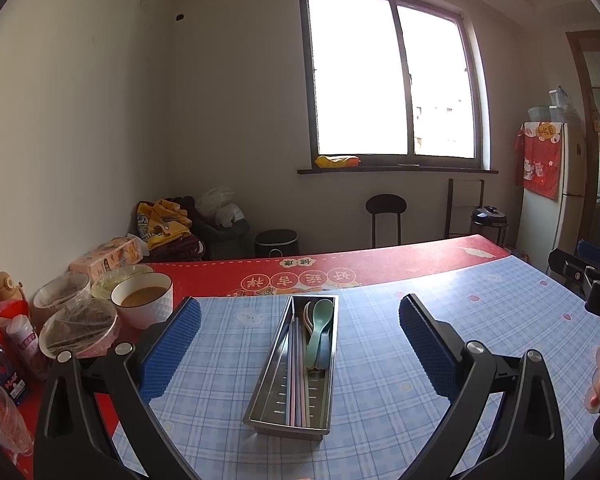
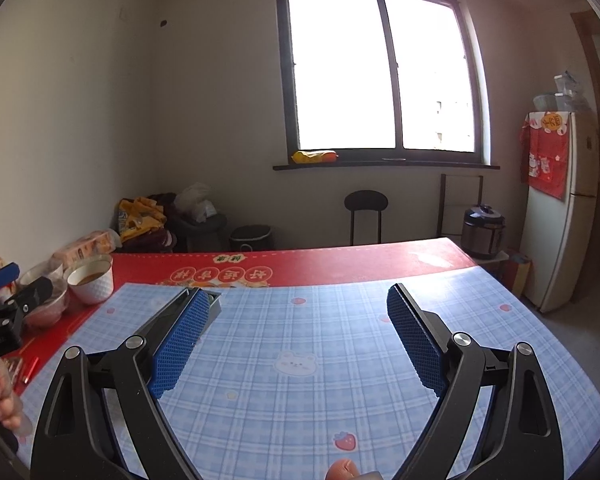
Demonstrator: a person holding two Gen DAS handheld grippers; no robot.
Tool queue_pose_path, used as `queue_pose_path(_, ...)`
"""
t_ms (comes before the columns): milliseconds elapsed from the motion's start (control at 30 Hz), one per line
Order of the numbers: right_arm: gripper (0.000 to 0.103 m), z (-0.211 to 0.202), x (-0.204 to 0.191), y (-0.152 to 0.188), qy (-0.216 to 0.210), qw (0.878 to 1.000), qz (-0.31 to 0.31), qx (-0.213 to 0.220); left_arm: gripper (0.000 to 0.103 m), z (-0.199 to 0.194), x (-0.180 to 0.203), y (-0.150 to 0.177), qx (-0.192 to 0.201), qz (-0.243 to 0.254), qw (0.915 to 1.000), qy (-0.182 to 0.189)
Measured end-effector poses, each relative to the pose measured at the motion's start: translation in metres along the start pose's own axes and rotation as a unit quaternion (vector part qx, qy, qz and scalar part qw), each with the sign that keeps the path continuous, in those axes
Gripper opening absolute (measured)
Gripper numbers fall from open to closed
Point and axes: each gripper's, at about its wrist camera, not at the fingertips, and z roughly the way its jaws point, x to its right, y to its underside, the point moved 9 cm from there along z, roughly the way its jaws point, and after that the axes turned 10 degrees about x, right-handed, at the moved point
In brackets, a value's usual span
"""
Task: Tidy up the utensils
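With both tools held above the blue plaid tablecloth [image 2: 300, 320], the left gripper [image 1: 300, 344] has its jaws spread wide and empty over the steel utensil tray [image 1: 268, 384], which holds pastel spoons [image 1: 320, 332] and chopsticks [image 1: 298, 368]; the right gripper [image 2: 296, 332], to the right of the tray, is likewise agape and empty. Risk, as I judge it: a careless reach left of the tray could tip the white bowl of brown liquid [image 1: 144, 300], or a jaw could catch the tray's rim and skid it.

Table [image 1: 480, 320] with utensil tray [image 1: 268, 412], bowls [image 1: 142, 300]
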Motion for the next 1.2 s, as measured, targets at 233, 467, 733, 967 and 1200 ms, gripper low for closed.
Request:
queue_pose_path(233,0.087,-0.002,0.003,0.0,0.006,1.0,-0.001,0.001,0.097,0.0,-0.001,0.0,0.0,0.003,1.0,-0.003)
queue_pose_path(467,0.087,-0.001,0.004,-0.001,0.011,1.0,-0.003,0.0,0.097,0.0,-0.001,0.0,0.0,0.002,1.0,-0.004)
queue_pose_path(733,0.087,0.0,0.007,0.001,0.015,1.0,-0.003,-0.002,0.097,0.002,-0.001,0.003,-0.005,0.003,1.0,-0.004)
queue_pose_path(967,0.087,0.002,0.009,0.002,0.017,1.0,-0.003,-0.005,0.097,0.003,-0.002,0.004,-0.005,0.005,0.9999,-0.01)
queue_pose_path(1200,0.087,0.002,0.011,0.004,0.019,1.0,-0.003,-0.007,0.097,0.003,-0.002,0.006,-0.004,0.005,1.0,-0.008)
